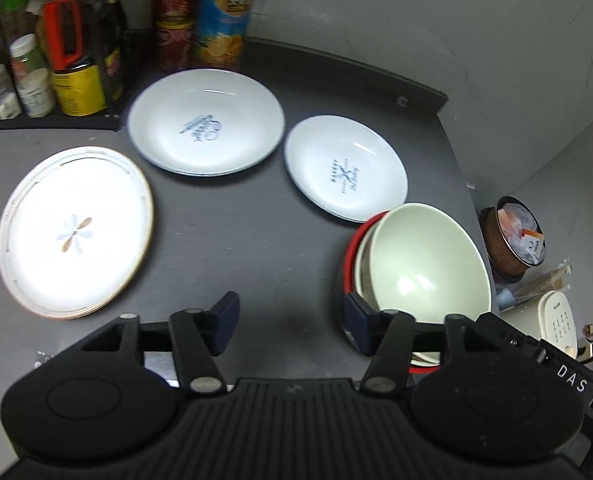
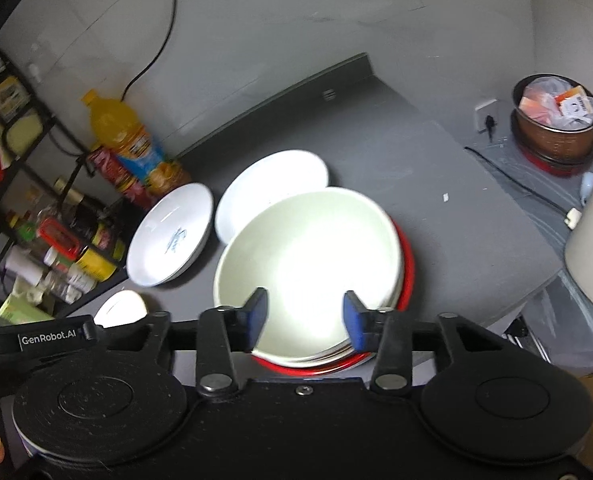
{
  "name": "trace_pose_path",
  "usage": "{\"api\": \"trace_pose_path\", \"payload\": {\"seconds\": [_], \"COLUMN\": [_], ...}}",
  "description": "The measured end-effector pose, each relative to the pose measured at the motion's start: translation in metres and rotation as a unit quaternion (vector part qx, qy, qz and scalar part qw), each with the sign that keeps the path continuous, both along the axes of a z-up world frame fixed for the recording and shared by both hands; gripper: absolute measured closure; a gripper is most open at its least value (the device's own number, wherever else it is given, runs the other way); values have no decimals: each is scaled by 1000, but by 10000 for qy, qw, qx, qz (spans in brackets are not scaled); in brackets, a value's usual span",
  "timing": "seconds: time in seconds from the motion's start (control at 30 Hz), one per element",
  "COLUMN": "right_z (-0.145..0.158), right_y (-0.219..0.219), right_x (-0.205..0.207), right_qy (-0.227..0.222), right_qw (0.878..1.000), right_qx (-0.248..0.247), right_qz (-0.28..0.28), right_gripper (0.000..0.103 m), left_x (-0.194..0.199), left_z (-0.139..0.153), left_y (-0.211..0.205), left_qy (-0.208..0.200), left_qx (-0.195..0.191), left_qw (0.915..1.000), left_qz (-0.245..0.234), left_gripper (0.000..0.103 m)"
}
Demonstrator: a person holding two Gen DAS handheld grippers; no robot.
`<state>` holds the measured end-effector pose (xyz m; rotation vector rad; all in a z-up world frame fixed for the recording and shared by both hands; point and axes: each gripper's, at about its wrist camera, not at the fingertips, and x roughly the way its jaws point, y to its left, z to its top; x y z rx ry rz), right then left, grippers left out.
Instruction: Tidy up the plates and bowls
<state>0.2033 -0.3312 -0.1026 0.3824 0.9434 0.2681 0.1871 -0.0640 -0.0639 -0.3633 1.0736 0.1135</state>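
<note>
Plates and bowls sit spread across a dark grey surface [image 1: 236, 240]. Largest, a gold-rimmed plate [image 1: 74, 232] lies ahead and left of the left gripper [image 1: 292, 322]. Farther ahead rests a white plate with blue lettering [image 1: 206, 122], and to its right a smaller white plate [image 1: 346, 168] of the same kind. A pale green bowl [image 2: 308, 268] is nested in a stack with a red bowl [image 2: 406, 276] at the bottom, directly under the right gripper [image 2: 305, 320]. Both grippers are wide open and hold nothing. An orange juice bottle [image 1: 224, 16] stands far ahead by the wall.
</note>
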Motion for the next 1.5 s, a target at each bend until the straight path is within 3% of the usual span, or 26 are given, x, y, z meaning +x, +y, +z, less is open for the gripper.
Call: {"api": "trace_pose_path", "payload": {"seconds": [0.1,0.33,0.7,0.77,1.13,1.5], "right_z": [2,9,15,17,27,13], "right_y": [10,32,71,79,127,159], "right_x": [-1,-5,2,3,18,50], "right_qy": [-30,-184,-322,-358,-555,-367], "right_qw": [9996,9962,9884,9858,9673,9641], "right_qx": [-101,-352,-593,-639,-953,-1038], "right_qz": [246,773,1357,1512,2285,2415], "right_gripper": [52,30,18,11,2,0], "left_x": [-7,-21,-34,-36,-39,-18], "left_z": [1,1,-1,-1,-6,-9], "left_y": [6,22,59,67,117,157], "left_qy": [-35,-23,-23,-50,34,107], "left_qx": [30,30,35,53,157,183], "left_qw": [9999,9995,9980,9976,9948,9921], "left_qz": [107,324,636,691,1008,1235], "left_gripper": [39,36,30,28,26,25]}}
